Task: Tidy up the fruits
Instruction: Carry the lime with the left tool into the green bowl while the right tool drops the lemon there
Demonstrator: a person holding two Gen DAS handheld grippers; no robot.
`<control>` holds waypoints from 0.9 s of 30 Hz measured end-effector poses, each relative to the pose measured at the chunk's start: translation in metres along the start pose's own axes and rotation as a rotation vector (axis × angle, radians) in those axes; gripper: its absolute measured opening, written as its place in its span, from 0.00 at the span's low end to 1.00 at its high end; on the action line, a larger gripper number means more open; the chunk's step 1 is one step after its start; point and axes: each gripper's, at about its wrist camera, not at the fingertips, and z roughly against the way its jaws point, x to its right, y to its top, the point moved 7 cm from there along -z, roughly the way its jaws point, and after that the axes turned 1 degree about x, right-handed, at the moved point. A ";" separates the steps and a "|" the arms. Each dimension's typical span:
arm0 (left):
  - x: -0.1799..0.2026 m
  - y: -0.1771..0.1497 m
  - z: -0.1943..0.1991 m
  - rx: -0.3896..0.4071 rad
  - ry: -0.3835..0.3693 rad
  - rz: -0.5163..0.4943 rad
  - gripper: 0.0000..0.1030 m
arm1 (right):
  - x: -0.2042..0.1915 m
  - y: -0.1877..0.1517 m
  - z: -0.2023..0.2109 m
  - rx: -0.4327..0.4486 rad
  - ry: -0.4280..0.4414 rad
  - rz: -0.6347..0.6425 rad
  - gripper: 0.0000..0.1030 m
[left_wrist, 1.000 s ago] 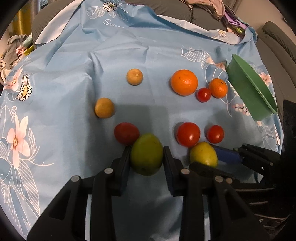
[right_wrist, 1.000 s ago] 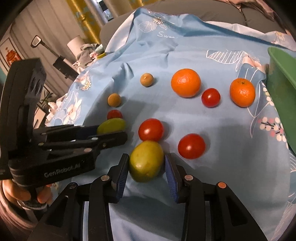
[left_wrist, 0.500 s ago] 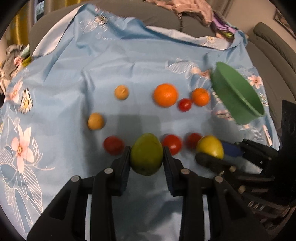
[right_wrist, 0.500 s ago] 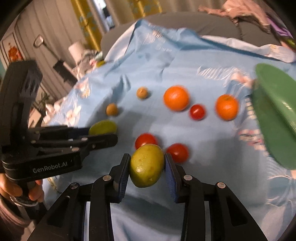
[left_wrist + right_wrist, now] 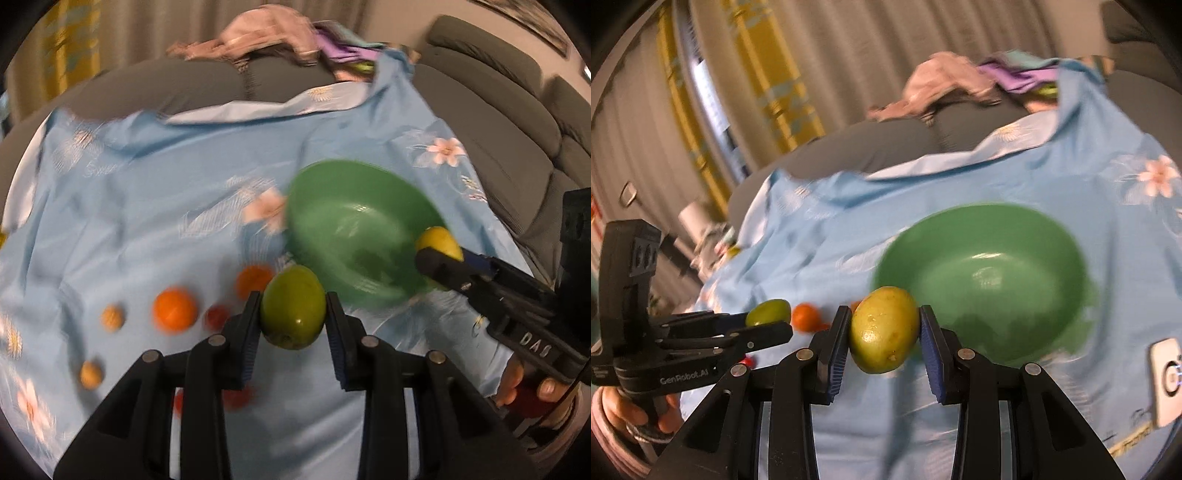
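Note:
My left gripper (image 5: 291, 312) is shut on a green lemon-shaped fruit (image 5: 293, 304), held in the air just short of the near rim of the green bowl (image 5: 354, 225). My right gripper (image 5: 882, 328) is shut on a yellow-green fruit (image 5: 884, 330), also lifted, at the bowl's (image 5: 990, 280) left rim. In the left wrist view the right gripper (image 5: 439, 254) and its yellow fruit (image 5: 437, 240) hang over the bowl's right rim. The left gripper (image 5: 764, 321) with its green fruit (image 5: 768, 312) shows at the left of the right wrist view. The bowl holds no fruit.
Oranges (image 5: 175, 310), small tan fruits (image 5: 112, 317) and red tomatoes (image 5: 218, 315) lie on the light blue flowered cloth (image 5: 147, 206) left of the bowl. Grey sofa cushions (image 5: 498, 122) and a heap of clothes (image 5: 280, 40) lie beyond. A white device (image 5: 1165, 380) rests at the right edge.
Both grippers have lifted their fruits off the cloth and swung right toward the green bowl, which now fills the middle of both views. The remaining fruits have slid to the left.

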 end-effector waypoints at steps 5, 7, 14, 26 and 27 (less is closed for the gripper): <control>0.036 0.032 -0.027 0.018 -0.030 -0.056 0.32 | 0.035 0.010 0.003 0.036 -0.051 -0.039 0.37; 0.047 0.038 -0.040 0.013 -0.032 -0.079 0.32 | 0.045 0.011 0.001 0.033 -0.071 -0.044 0.37; 0.055 0.037 -0.075 -0.067 0.008 -0.085 0.32 | 0.063 0.006 -0.007 0.001 -0.135 -0.029 0.37; 0.046 0.032 -0.086 -0.103 0.055 -0.064 0.48 | 0.069 -0.001 -0.014 -0.046 -0.213 0.006 0.37; 0.045 0.032 -0.085 -0.102 0.058 -0.060 0.50 | 0.070 -0.001 -0.013 -0.042 -0.218 0.008 0.39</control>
